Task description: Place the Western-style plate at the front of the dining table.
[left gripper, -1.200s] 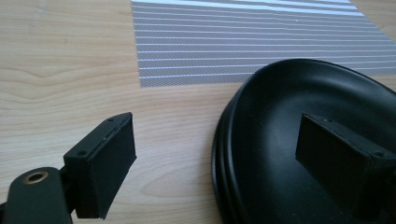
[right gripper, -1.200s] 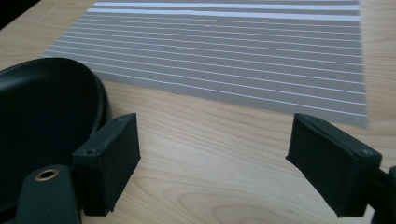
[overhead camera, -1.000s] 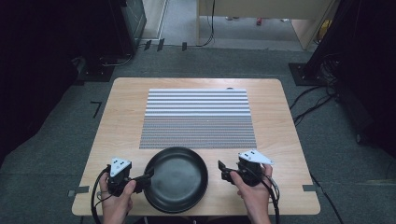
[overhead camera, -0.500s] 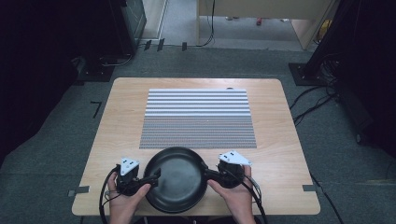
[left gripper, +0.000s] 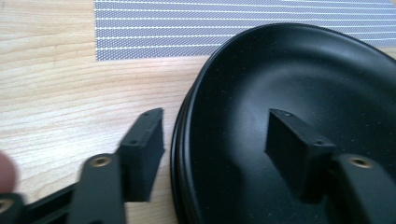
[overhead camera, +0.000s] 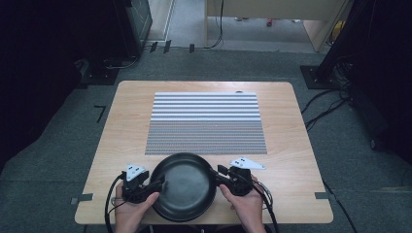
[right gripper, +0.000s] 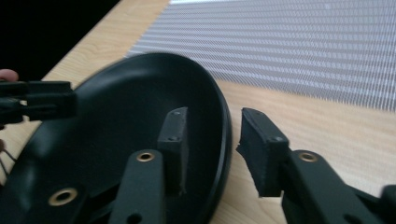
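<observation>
Both grippers straddle the round black metal pan [overhead camera: 183, 185], jaws apart, not yet clamped.
Left gripper [left gripper: 212, 149] and right gripper [right gripper: 212, 144] could slip off its thin rim (smooth, likely slick), tipping it.

The table [overhead camera: 121, 126] looks like pale wood with a fine lengthwise grain and a smooth, faintly satin top, and the mat [overhead camera: 206, 121] across its middle looks woven, matt and finely textured in grey and white stripes. The pan [overhead camera: 183, 187] by the table's near edge is black, smooth and softly glossy with tiny pale specks, while the jaws of the left gripper [left gripper: 215, 144] and right gripper [right gripper: 212, 149] look like matt black plastic set with brass-coloured metal rivets.
</observation>
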Available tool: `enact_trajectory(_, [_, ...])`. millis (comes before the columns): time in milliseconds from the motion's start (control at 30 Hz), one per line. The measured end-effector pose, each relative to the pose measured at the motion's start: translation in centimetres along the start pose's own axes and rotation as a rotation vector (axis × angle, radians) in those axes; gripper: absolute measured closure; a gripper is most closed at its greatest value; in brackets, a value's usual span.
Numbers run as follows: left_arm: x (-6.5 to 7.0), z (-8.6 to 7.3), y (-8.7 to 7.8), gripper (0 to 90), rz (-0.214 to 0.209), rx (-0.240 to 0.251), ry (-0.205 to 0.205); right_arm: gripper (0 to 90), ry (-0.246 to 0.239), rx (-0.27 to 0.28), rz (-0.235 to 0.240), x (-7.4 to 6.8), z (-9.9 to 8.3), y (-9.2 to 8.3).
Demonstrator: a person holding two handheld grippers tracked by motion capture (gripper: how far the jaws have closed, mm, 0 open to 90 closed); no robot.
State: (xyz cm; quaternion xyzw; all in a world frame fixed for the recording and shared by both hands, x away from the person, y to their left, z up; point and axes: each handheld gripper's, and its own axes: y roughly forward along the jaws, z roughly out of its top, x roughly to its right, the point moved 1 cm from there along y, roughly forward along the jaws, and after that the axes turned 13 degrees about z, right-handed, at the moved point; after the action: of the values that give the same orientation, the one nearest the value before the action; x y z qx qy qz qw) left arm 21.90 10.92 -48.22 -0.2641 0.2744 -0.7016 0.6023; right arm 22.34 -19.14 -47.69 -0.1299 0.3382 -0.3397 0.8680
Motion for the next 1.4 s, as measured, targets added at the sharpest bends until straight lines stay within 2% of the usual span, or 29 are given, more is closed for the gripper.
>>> enact_trajectory(100, [-0.2,-0.2,0.1,48.1,-0.006,-0.013,0.011,68.4,0.022,-0.005,-0.005,0.5,-0.7,0.4])
enact_trajectory(200, [-0.6,-0.3,0.2,53.7,-0.006,-0.026,0.011,76.7,0.063,-0.019,0.043,0.9,-1.2,0.7])
enact_trajectory(267, [-1.0,-0.4,0.3,54.4,0.003,-0.034,0.011,81.9,0.091,-0.017,0.035,1.0,-1.4,0.6])
enact_trajectory(333, [-1.4,-0.6,0.2,54.2,-0.014,-0.034,-0.008,81.4,0.101,-0.012,0.034,1.2,-1.4,0.3])
enact_trajectory(433, [-1.8,-0.8,0.0,54.4,-0.033,-0.035,-0.014,83.5,0.127,-0.004,0.048,1.3,-1.5,0.3])
enact_trajectory(500, [-1.9,-0.8,0.0,56.0,-0.044,-0.036,-0.020,83.6,0.117,-0.004,0.047,1.2,-1.6,0.5])
enact_trajectory(533, [-1.9,-1.0,0.1,56.4,-0.078,-0.051,-0.029,84.3,0.132,0.006,0.040,1.2,-1.7,0.4])
enact_trajectory(567, [-1.9,-1.0,0.1,56.7,-0.078,-0.051,-0.029,84.3,0.132,0.006,0.040,1.2,-1.7,0.4])
enact_trajectory(600, [-1.9,-1.2,0.3,55.2,-0.107,-0.062,-0.048,84.7,0.160,0.016,0.048,1.3,-1.7,0.4])
enact_trajectory(767, [-2.5,-1.2,0.5,56.8,-0.144,-0.078,-0.102,85.1,0.163,0.041,0.050,0.9,-2.1,0.7])
enact_trajectory(833, [-2.5,-1.2,0.4,56.8,-0.143,-0.079,-0.103,85.2,0.154,0.052,0.042,0.8,-2.2,0.9])
enact_trajectory(967, [-2.5,-1.2,0.4,57.1,-0.142,-0.080,-0.102,85.4,0.170,0.055,0.048,0.9,-2.2,0.9])
enact_trajectory(1100, [-2.7,-1.1,0.3,57.1,-0.151,-0.072,-0.105,85.6,0.192,0.085,0.074,0.9,-2.6,1.3])
enact_trajectory(1133, [-2.8,-0.9,0.1,58.5,-0.151,-0.067,-0.087,85.6,0.198,0.089,0.080,0.8,-2.7,1.4])
enact_trajectory(1200, [-3.0,-0.9,0.0,62.3,-0.155,-0.065,-0.090,85.5,0.200,0.091,0.082,0.7,-2.7,1.5])
enact_trajectory(1300, [-3.5,-0.8,-0.1,63.9,-0.180,-0.077,-0.094,85.3,0.196,0.085,0.083,0.6,-2.7,1.7])
enact_trajectory(1400, [-4.5,-0.8,-0.4,67.0,-0.223,-0.093,-0.109,84.7,0.203,0.075,0.108,0.5,-2.9,1.9])
